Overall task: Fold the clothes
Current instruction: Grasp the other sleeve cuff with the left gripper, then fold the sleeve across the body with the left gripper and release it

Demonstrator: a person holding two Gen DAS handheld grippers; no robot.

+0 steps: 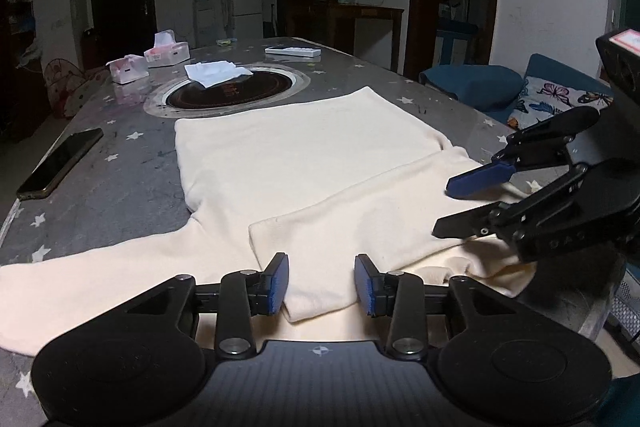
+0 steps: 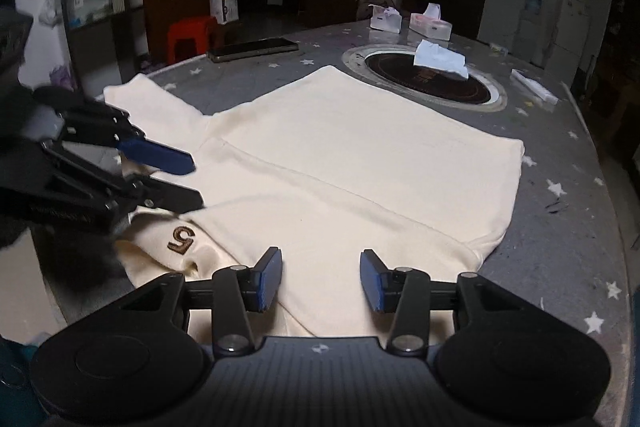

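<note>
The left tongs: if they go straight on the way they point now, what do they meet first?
Most likely the folded sleeve of the cream sweater, which lies directly between and ahead of the left tongs. They stand open, apparently just above the cloth; the depth is unclear.

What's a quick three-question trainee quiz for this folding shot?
1. True or false: the sweater has both of its sleeves folded across its body.
2. What lies on the round hob set into the table? A) a phone B) a white tissue C) a tissue box
3. Fill in: the brown figure stitched on the sweater is ___.

Key
1. False: the folded sleeve crosses the body, while the other sleeve lies out flat on the table.
2. B
3. 5
</note>
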